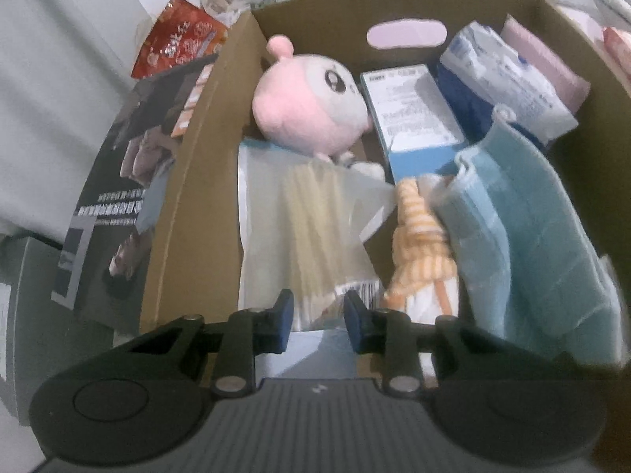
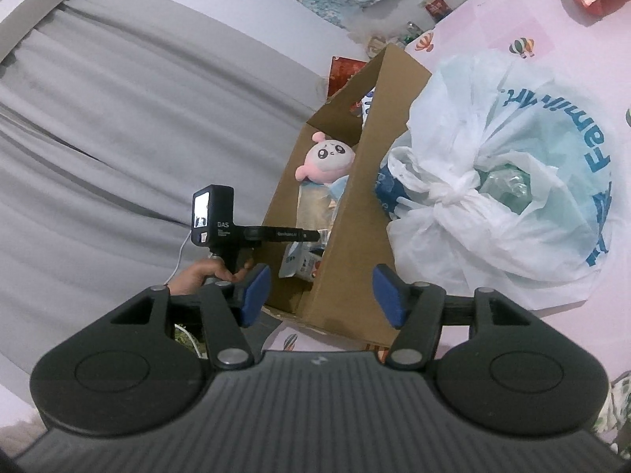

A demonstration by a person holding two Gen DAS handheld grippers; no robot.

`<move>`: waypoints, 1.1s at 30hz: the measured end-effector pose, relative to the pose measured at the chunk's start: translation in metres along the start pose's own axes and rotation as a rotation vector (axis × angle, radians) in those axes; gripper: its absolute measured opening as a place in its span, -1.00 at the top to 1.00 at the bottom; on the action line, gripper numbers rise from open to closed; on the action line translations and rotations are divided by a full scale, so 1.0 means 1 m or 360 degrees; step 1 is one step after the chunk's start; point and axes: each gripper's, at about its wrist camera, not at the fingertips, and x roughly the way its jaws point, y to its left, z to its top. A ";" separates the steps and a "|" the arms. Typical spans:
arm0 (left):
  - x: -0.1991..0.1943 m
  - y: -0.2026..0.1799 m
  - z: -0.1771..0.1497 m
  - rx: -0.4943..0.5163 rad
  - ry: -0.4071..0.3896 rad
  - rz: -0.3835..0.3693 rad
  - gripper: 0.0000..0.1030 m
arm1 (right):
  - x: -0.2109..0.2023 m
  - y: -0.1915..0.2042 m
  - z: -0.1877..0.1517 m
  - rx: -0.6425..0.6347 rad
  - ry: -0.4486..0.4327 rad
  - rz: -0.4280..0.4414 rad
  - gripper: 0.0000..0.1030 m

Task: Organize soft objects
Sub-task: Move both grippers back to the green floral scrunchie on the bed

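An open cardboard box [image 1: 189, 181] holds a pink plush toy [image 1: 311, 102], a folded light blue towel [image 1: 544, 228], an orange striped cloth [image 1: 422, 244] and a clear packet of pale sticks [image 1: 311, 220]. My left gripper [image 1: 319, 315] points down into the box, its jaws narrow with the packet's near end between the pads. The right wrist view shows the same box [image 2: 355, 213] and plush [image 2: 329, 157], with a hand [image 2: 205, 272] holding the left gripper [image 2: 311, 234] over it. My right gripper [image 2: 325, 295] is open and holds nothing, just short of the box's near corner.
A blue-and-white carton [image 1: 414, 118], a tissue pack [image 1: 508, 75] and a dark blue cloth [image 1: 465, 94] fill the box's far side. A knotted white plastic bag [image 2: 493, 181] lies right of the box on a pink sheet [image 2: 552, 19]. Grey fabric [image 2: 118, 138] lies left, near a red packet [image 1: 177, 43].
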 end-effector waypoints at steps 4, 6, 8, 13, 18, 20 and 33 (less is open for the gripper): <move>0.002 0.001 -0.003 -0.0017 0.0073 -0.0016 0.43 | 0.001 -0.001 0.000 0.0008 -0.0002 -0.0007 -0.19; 0.004 0.002 -0.005 -0.0029 0.0094 -0.0033 0.43 | 0.000 -0.001 0.000 0.0014 -0.0005 -0.0013 -0.20; 0.003 0.003 -0.008 -0.0029 0.0099 -0.0051 0.41 | -0.002 -0.001 0.000 0.0015 -0.0014 -0.0019 -0.20; -0.022 0.006 -0.015 -0.0078 -0.0097 -0.0108 -0.28 | -0.020 -0.001 0.001 -0.0016 -0.0099 -0.0036 -0.24; -0.066 -0.002 -0.028 -0.0118 -0.0304 -0.0076 -0.47 | -0.058 -0.003 0.000 -0.0079 -0.0248 -0.0120 -0.42; -0.093 -0.010 -0.043 -0.0113 -0.0447 -0.0115 -0.65 | -0.080 -0.006 -0.003 -0.0099 -0.0329 -0.0209 -0.52; -0.184 -0.148 -0.151 0.0290 -0.0759 -0.1104 -0.92 | -0.151 -0.071 -0.063 0.0111 -0.0462 -0.0644 -0.56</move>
